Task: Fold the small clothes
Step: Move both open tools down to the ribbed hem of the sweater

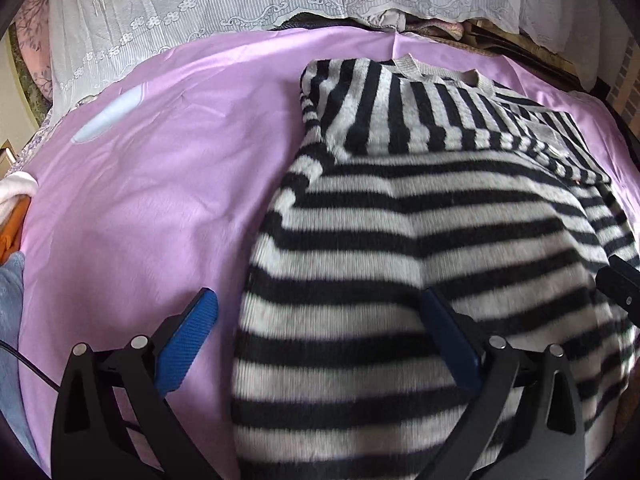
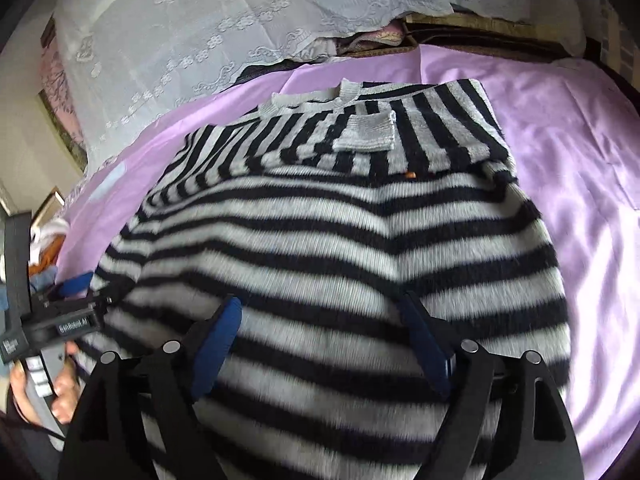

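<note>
One striped sweater (image 1: 420, 216) lies partly folded on the purple sheet (image 1: 140, 200), two grippers over its near edge, left gripper (image 1: 320, 300) and right gripper (image 2: 320, 304) both spread wide and holding nothing, hem cut off below frame.

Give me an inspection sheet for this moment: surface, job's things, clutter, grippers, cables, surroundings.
Surface: purple sheet, smooth, lightly creased.
Job's things: striped sweater lying flat, sleeves folded in, gray cuff on top.
Clutter: white, orange and blue clothes pile at the sheet's left edge.
Grippers: left gripper open, straddling the sweater's left edge; right gripper open above the sweater.
Cables: black cable near the left gripper.
Surroundings: white lace cloth behind.
</note>
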### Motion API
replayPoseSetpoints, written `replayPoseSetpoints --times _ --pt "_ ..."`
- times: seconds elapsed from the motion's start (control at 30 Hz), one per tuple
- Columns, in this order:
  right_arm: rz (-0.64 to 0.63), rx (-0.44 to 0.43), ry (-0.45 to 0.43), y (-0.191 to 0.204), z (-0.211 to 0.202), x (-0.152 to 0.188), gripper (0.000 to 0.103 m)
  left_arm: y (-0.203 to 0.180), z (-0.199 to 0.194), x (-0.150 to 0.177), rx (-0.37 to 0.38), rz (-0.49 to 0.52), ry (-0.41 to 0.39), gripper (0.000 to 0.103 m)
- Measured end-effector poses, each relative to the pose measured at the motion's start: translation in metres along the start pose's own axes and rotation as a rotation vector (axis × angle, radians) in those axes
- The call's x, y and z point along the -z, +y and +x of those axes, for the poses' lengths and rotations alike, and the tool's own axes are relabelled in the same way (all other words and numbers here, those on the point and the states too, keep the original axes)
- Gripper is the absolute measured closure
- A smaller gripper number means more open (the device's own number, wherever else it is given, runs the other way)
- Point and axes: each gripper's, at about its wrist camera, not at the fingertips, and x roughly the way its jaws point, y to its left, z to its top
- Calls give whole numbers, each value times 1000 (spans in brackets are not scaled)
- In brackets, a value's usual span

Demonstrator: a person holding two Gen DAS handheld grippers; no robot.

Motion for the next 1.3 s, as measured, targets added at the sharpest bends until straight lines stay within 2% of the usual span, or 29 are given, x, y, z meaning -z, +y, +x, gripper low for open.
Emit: replayPoseSetpoints --times 0.07,0.4,0.53,0.6,0.7,0.77,0.8,0.9,0.97,1.03,1.2,1.3 --pt "-8 -25 8 2 -8 11 9 1 -5 9 10 2 2 4" --pt "136 -177 -40 -28 -50 48 9 13 -38 55 73 17 -21 4" --pt "150 -199 -69 -32 -66 62 7 24 -51 69 113 7 -29 4" --pt "200 -203 -111 -40 -78 68 7 30 -58 77 126 9 -35 5" --pt "293 -182 -231 -64 -108 75 7 38 -62 85 131 17 -27 4" --pt "329 -180 -257 -76 -119 76 9 46 -65 89 165 1 -20 5" --pt "339 -169 -247 -83 -121 76 10 49 -66 89 183 -7 -15 5" --pt "334 -114 -205 -93 -118 79 29 48 -65 89 189 -11 -13 5" --pt "345 -116 -162 -96 -110 84 42 43 -64 88 194 6 -11 5" --pt "352 -142 -107 -96 -101 87 46 37 -65 88 194 33 -12 5" --pt "301 -146 -58 -83 -102 94 47 33 -64 84 202 46 -7 5" --pt "263 -151 -18 -75 -101 103 55 32 -64 83 225 40 -12 5"
